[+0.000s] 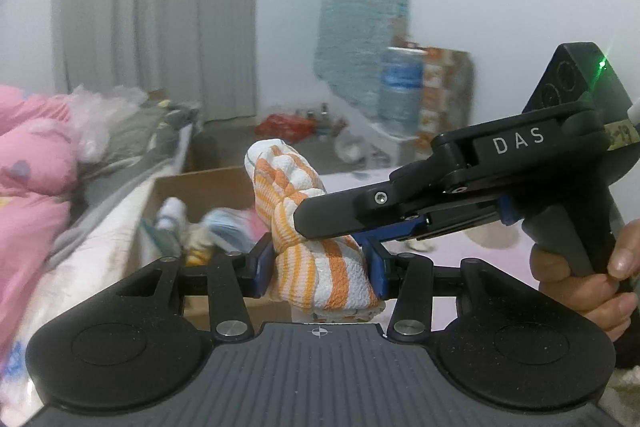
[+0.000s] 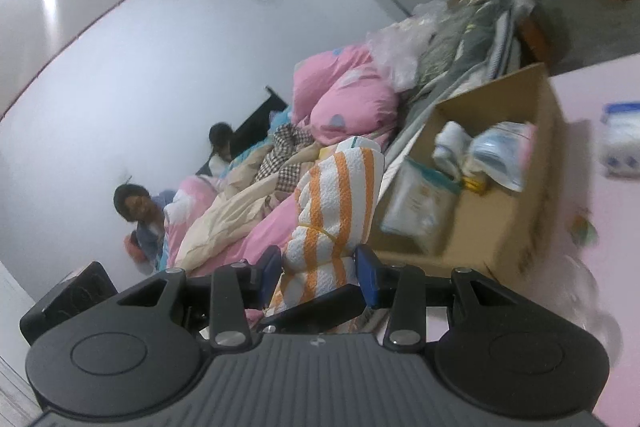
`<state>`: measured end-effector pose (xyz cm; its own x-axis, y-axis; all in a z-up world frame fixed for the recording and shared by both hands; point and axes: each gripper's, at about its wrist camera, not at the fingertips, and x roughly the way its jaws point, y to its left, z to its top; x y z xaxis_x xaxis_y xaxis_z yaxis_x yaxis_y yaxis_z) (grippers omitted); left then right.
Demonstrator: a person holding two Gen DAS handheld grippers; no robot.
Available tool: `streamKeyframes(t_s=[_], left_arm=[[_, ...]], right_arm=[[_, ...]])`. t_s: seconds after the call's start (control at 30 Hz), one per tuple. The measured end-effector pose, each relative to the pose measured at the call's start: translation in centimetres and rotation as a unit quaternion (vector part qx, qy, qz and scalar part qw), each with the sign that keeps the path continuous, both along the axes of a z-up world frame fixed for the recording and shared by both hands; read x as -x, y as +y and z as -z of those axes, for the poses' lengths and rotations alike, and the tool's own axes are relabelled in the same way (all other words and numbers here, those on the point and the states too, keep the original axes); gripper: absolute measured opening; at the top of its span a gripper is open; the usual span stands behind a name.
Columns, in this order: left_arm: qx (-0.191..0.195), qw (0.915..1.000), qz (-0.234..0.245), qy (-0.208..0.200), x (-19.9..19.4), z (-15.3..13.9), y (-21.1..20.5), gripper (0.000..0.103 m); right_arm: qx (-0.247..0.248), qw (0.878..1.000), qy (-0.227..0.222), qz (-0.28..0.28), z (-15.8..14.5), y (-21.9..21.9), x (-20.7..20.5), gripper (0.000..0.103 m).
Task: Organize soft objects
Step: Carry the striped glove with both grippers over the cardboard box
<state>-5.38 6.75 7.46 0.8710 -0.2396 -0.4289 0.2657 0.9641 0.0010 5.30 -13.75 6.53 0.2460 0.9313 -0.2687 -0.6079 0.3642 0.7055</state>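
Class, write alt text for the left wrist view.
Both grippers clamp a rolled orange-and-white striped towel: the left gripper low down, the right gripper reaching in from the right. Behind stands an open cardboard box of soft items.

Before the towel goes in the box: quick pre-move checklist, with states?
1. Left claw clamped on the orange-striped towel: ok.
2. Right claw clamped on the same towel: ok.
3. Towel lifted off the surface: ok.
4. Cardboard box open on top: ok.
5. Free room in the box: cannot tell, packets already inside.
6. Rubber band around the towel: ok.
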Motion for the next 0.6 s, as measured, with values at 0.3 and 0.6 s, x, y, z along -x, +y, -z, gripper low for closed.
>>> streamKeyframes(t_s=[0.3,0.6], left_arm=[[0.033,0.9951,-0.035,0.086,-11.2,0.7,7.6,0.046],[0.010,0.9753,-0.059,0.213,-20.3,5.4,10.8,0.046]], right_arm=[[0.073,0.993,0.089,-0.022,1.4,8.6,-11.2,0.061],[0.139,0.969,0.201,-0.017,7.8,13.6,-19.2,0.061]])
